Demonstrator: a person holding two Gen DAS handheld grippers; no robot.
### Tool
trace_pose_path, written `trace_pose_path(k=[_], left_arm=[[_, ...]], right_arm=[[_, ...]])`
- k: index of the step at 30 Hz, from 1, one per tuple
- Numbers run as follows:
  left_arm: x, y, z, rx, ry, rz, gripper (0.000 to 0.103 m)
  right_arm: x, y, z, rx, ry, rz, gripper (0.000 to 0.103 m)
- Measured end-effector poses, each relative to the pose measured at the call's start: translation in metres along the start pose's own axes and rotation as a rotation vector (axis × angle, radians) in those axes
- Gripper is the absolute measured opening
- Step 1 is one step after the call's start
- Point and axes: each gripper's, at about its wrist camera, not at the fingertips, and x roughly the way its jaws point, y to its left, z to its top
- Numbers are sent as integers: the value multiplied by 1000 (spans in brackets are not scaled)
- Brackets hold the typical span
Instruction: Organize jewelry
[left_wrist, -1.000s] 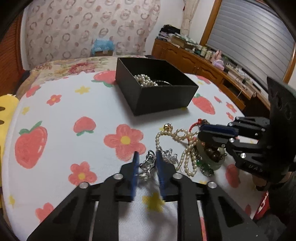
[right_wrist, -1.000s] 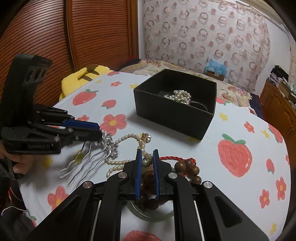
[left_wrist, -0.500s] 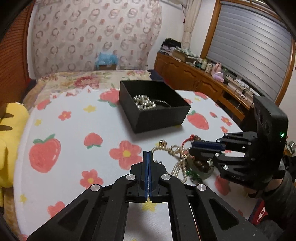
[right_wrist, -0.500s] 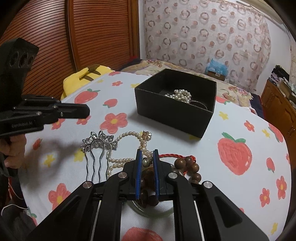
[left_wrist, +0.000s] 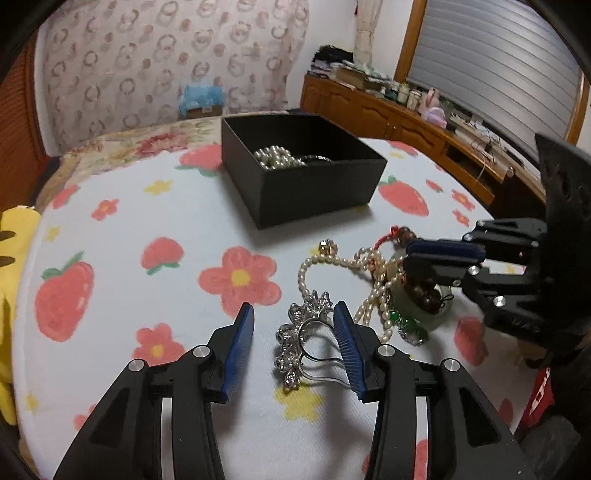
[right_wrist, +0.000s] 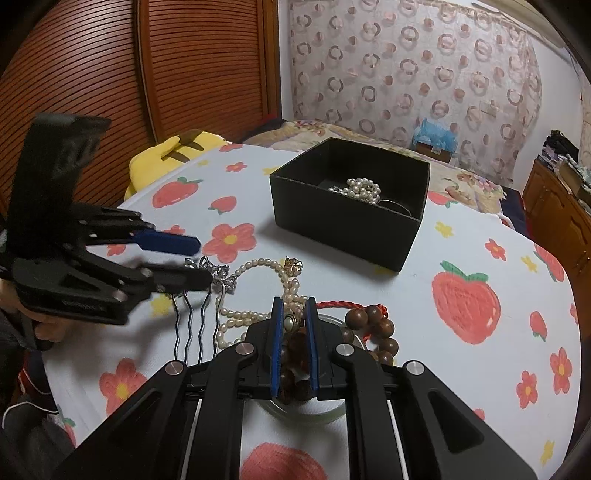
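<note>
A silver hair comb lies on the strawberry tablecloth. My left gripper is over its flowered head with its jaws opening; the right pad is beside the comb and the left pad is well clear. From the right wrist view, the left gripper hovers over the comb. My right gripper is shut on the brown bead bracelet, which sits on a pale green bangle. A pearl necklace trails between them. The black box behind holds pearls.
A yellow plush lies at the table's left edge. A wooden cabinet with clutter runs along the right wall. A person's hand holds the left gripper. A red cord runs from the bracelet.
A second ago the left gripper held the comb lifted. It let the comb down, drew back shut, and now is back over the comb with its jaws apart. The right gripper kept still.
</note>
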Motion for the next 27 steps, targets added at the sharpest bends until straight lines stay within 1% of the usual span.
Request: trace_pose_path(k=[1,3,4,5,6,7,9,11,17,19,24,27], left_arm=[[3,1,-1,-2,9,-12,42],[4,1,-2,0,1,-22,42],[3,1,-2,-2,-1,-26,36],[2,3,-3,-10,0,-47,29],[1,3,-3,-17,-3,-60,26],[-2,4,-4,-21,-11,-71,20],[-8,5,-4,-28,-29,-88,12],[-15,4,-3,-30,-47,-60,12],[-37,4,-2,-43,-107,-41,9],[-45,2,-1,-45,-130,-24,8],[-60,0,6,-37,-178,33,8],[-66,0,10,-37,-200,55,8]], right_arm=[[0,0,0,0,0,-1,13],[0,0,0,0,1,-1,13],[0,0,0,-1,1,0,13],[0,0,0,0,1,-1,13],[0,0,0,-1,1,-1,13],[0,0,0,-1,1,-1,13],[0,0,0,0,1,-1,13],[0,0,0,0,0,-1,13],[-4,0,0,-3,-8,4,13],[-6,-1,1,-2,-15,6,13],[-18,-2,11,4,-52,16,13],[-29,-1,20,-1,-82,16,13]])
